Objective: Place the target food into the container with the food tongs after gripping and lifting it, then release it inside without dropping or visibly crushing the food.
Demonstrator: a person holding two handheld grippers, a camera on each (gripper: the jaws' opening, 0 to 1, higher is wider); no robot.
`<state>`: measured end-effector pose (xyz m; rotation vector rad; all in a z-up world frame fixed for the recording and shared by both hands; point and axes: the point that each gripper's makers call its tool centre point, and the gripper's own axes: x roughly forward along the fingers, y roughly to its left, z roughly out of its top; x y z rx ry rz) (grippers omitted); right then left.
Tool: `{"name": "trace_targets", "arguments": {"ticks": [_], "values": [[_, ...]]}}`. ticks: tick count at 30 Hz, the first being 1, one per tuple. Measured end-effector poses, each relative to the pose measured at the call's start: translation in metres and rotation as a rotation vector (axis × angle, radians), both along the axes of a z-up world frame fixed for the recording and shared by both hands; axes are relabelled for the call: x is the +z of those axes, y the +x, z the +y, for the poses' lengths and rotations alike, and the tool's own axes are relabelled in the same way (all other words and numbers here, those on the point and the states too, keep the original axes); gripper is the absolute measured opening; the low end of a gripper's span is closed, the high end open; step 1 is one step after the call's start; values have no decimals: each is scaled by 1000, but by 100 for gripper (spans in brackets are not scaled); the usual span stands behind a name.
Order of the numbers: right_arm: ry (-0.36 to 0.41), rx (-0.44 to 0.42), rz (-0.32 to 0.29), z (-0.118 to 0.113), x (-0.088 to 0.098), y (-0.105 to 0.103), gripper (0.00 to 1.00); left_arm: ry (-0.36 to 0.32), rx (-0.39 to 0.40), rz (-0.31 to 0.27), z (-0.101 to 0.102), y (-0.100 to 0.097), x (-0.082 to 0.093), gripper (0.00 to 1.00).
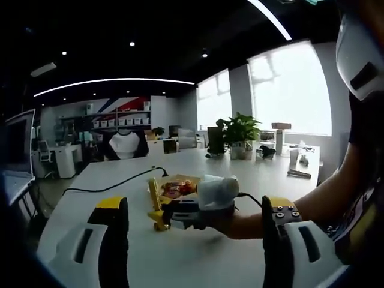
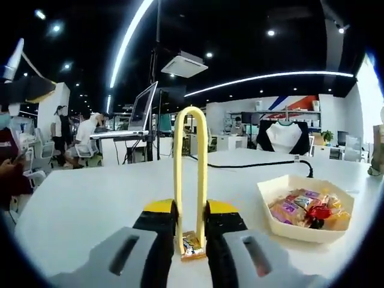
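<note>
Wrapped snack (image 2: 192, 245) pinched by upright yellow tongs (image 2: 190, 180), clamped in right gripper (image 2: 191, 240); left gripper (image 1: 195, 240) spread, empty.

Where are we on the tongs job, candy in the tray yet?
Done: the right gripper is shut on the yellow tongs, and the tongs pinch a wrapped candy at their tips. In hand: that candy sits low by the white table, beside the tray. Left: carry it over and release among the candies there.
</note>
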<state>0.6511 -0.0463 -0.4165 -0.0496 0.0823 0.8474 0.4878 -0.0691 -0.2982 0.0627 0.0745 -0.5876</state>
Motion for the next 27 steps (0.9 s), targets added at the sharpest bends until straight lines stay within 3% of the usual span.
{"name": "trace_targets", "arguments": {"ticks": [4,14,15,17,19,26,27], "values": [[10,4,7,-4,2,0,13,-6,14,-10,4,1,3,97],[32,2,-31,-17,29,3,14,3,18,0,3,4,-1,96],[86,-9,-31,-20,41,5,14,3,13,-1,1,4,0,96],[117,-4,-15,-23,50,7,14,5,10,-2,-1,3,0,96],[70,-12,-56,-27,55,11,14,3,3,-2,-3,2,2,96],[95,-42,-69,-45,76,33,14,-5,-7,0,-5,3,2,96],[72,-51,-100,-47,81,36,14,-1,-7,-2,-6,3,2,96]]}}
